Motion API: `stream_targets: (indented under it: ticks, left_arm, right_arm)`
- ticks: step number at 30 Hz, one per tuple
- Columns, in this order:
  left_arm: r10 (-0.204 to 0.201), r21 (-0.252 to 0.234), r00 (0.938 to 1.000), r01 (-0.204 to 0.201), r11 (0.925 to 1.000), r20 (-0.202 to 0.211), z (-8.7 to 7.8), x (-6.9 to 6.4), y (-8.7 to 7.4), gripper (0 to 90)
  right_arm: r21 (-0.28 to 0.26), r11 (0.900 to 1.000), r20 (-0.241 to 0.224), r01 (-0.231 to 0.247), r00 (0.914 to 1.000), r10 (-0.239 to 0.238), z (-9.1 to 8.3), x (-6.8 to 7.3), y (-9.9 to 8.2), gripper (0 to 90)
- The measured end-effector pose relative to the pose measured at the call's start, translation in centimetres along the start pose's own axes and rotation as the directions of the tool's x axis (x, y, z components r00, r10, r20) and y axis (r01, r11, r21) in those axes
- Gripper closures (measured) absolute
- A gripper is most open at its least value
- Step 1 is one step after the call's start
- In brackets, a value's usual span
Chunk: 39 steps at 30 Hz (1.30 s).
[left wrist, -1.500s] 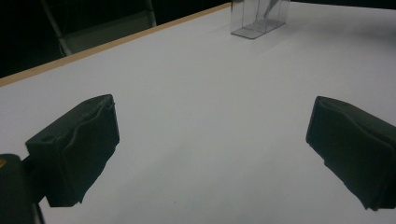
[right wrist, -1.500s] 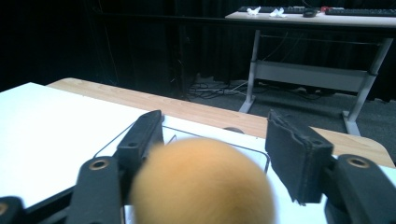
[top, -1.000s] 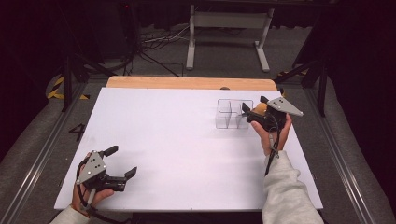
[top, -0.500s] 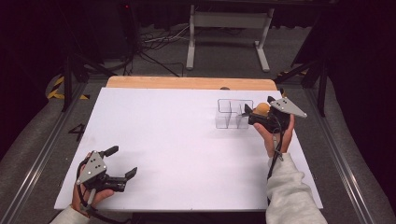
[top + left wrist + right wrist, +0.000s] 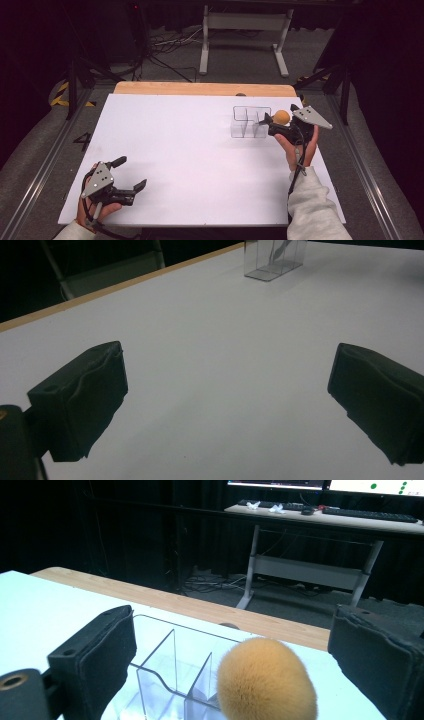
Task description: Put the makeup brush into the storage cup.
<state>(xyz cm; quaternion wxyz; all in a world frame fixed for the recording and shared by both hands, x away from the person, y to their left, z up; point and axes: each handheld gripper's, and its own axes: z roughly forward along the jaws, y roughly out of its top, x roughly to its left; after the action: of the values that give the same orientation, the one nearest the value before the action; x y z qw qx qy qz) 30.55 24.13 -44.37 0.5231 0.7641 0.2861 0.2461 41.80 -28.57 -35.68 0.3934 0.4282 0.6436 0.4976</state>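
A fuzzy orange ball sits between the jaws of my right gripper. These jaws have just been opening, and there is now a gap between the ball and each pad. I cannot tell what the ball rests on. A clear plastic box with dividers stands just left of this gripper, at the back right of the white table. My left gripper rests near the front left corner, open with nothing between its jaws. The box appears far off in its view.
The white tabletop has a wooden strip along its far edge. Metal rails run down both sides of the table. Behind it stand a desk frame and loose cables on the floor.
My right gripper's jaws have spread apart around the orange ball, and that hand has edged slightly right. The left gripper has not moved.
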Motion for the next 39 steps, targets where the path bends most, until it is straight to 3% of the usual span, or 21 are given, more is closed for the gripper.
stream_targets:
  ticks: [11,17,39]
  left_arm:
    - [0.005,0.001,1.0,-0.005,1.0,-0.001,0.0,0.0,0.0,3.1]
    - [0.009,-0.002,1.0,-0.009,1.0,-0.002,-0.1,0.1,0.0,3.2]
    - [0.01,-0.004,1.0,-0.01,0.9999,0.001,-0.1,0.0,0.0,3.2]
  right_arm:
    - [-0.011,0.9999,-0.002,0.012,0.9999,-0.012,-0.7,0.1,0.1,6.3]
    - [-0.008,0.999,0.003,0.043,0.9991,-0.043,-1.2,0.4,0.1,6.4]
    - [-0.001,0.9983,-0.014,0.058,0.9982,-0.058,-2.6,0.5,-0.9,6.7]
